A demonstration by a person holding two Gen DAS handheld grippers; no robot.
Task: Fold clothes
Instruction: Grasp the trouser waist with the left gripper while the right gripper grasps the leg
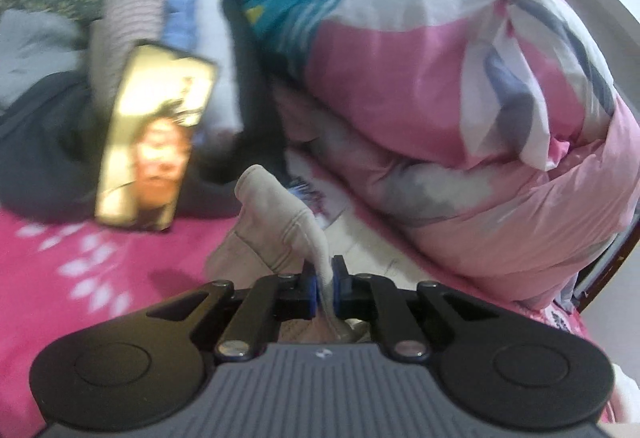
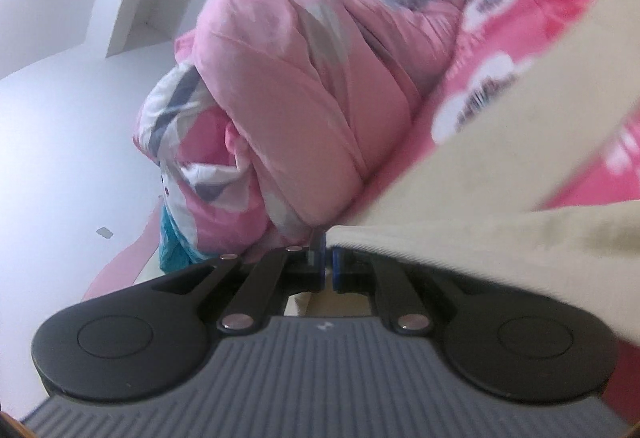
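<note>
Left tool (image 1: 325,280) pinching beige garment (image 1: 276,222), right tool (image 2: 327,262) clamping its edge, no legible writing

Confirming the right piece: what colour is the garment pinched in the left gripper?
Beige garment, clearest in the left wrist view.

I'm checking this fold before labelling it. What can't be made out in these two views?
- Beige cloth garment: its type and full shape; the left wrist view's gripper body hides the rest.
- The same garment in the right wrist view: blurred, cut off by the right edge.
- Right gripper: its grip point is hidden under the cloth.
- Glossy gold phone: blurred by motion.
</note>
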